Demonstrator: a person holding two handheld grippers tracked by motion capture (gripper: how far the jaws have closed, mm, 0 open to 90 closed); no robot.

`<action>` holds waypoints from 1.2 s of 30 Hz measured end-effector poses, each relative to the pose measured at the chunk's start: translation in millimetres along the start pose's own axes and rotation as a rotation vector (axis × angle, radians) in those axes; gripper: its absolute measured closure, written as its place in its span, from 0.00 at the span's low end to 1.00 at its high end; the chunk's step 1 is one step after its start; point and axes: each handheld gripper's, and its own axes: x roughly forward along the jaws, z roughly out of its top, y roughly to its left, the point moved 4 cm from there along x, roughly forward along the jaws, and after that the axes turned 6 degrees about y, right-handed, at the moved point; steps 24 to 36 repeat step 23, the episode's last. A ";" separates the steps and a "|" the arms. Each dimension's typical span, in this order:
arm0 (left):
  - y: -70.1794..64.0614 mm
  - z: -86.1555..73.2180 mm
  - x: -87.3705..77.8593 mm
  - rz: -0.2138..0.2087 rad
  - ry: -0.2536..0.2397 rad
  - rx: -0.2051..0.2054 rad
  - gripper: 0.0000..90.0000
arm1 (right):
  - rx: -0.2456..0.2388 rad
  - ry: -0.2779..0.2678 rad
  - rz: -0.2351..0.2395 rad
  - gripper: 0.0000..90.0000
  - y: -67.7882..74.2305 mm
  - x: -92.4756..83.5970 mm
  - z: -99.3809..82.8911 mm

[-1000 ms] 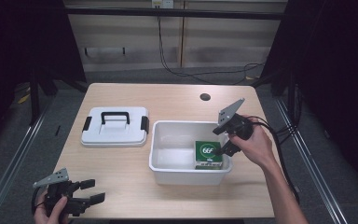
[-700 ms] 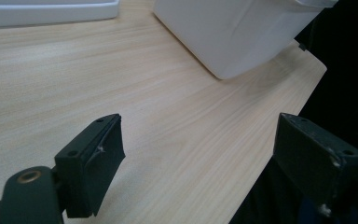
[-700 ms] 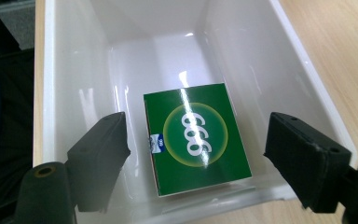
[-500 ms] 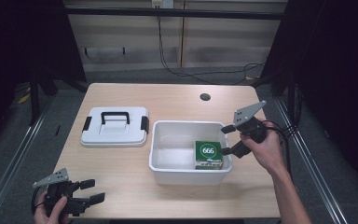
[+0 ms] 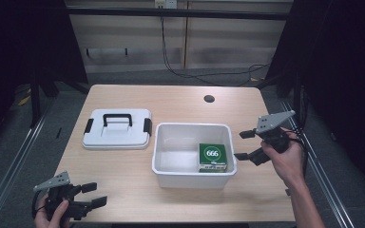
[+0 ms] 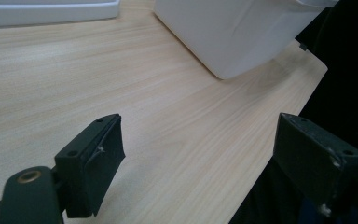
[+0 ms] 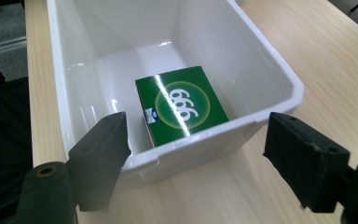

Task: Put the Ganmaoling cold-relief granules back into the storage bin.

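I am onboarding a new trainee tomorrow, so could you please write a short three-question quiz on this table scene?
1. True or false: the green square "666" box lies inside the white rectangular plastic tub.
2. Where is the white plastic lid with a black handle? A) on the tub B) flat on the wooden table, left of the tub C) in a hand-held gripper
3. Fill in: the right hand-held gripper has its jaws ____.

Key: 1 true; 2 B; 3 open, holding nothing, beside the tub's right end.
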 end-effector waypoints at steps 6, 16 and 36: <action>0.3 -0.3 0.5 0.001 0.001 -0.001 0.18 | 0.053 -0.034 -0.026 0.24 2.2 -5.7 -19.4; -0.2 -0.4 0.0 0.003 -0.001 -0.002 0.18 | 0.135 -0.057 -0.076 0.25 5.0 -12.5 -59.6; -0.5 -0.1 0.0 0.000 -0.001 0.001 0.18 | 0.191 -0.045 -0.097 0.22 3.0 4.4 -88.9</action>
